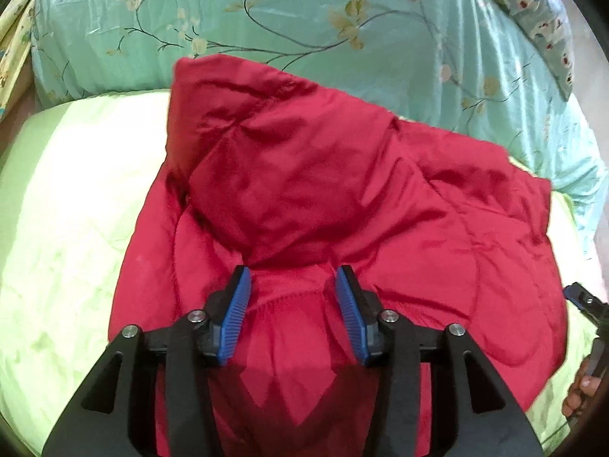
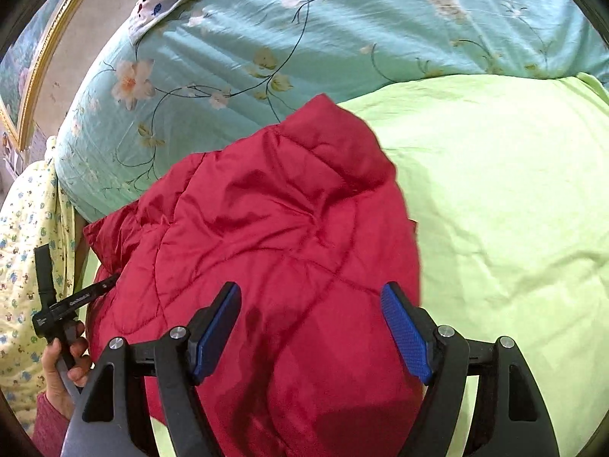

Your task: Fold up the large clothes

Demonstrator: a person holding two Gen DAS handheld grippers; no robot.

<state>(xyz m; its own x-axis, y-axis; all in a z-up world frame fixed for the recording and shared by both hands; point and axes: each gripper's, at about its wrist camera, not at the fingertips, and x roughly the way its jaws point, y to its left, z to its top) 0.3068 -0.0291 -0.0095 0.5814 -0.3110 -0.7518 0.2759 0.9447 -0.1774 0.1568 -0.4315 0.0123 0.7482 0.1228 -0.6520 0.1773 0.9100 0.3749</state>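
Your left tongs (image 1: 292, 316) point steeply down over the near end of the red quilted jacket (image 1: 323, 205). The blue pads (image 1: 236, 316) stand apart; a gathered, stitched fold of the jacket sits between them, but whether the pads press on it cannot be told. From the right wrist view, your left hand (image 2: 62, 369) grips the black handle at the jacket's left edge, a pink sleeve cuff (image 2: 49, 426) below it.

Your right tongs (image 2: 310, 327) hang above the jacket's near right part, tilted down, jaws wide open, nothing between them. In the left wrist view only a corner of that tool shows at the far right, with fingers (image 1: 582, 388) wrapped around it.

The jacket lies bunched on the bed, on the light green sheet (image 1: 68, 198), one flap folded up into a peak toward the teal floral quilt (image 1: 266, 11). Its far edge touches that quilt.

Edges and room: open green sheet spreads to the jacket's left in the left wrist view, well clear. The quilt walls off the far side. A patterned pillow (image 1: 548, 26) sits on top of it. A yellow printed cloth (image 2: 26, 251) hangs near the left tool. A gold picture frame (image 2: 42, 61) stands on the wall beyond.

Writing: small white lettering on the left tool's black arm, too small to read.
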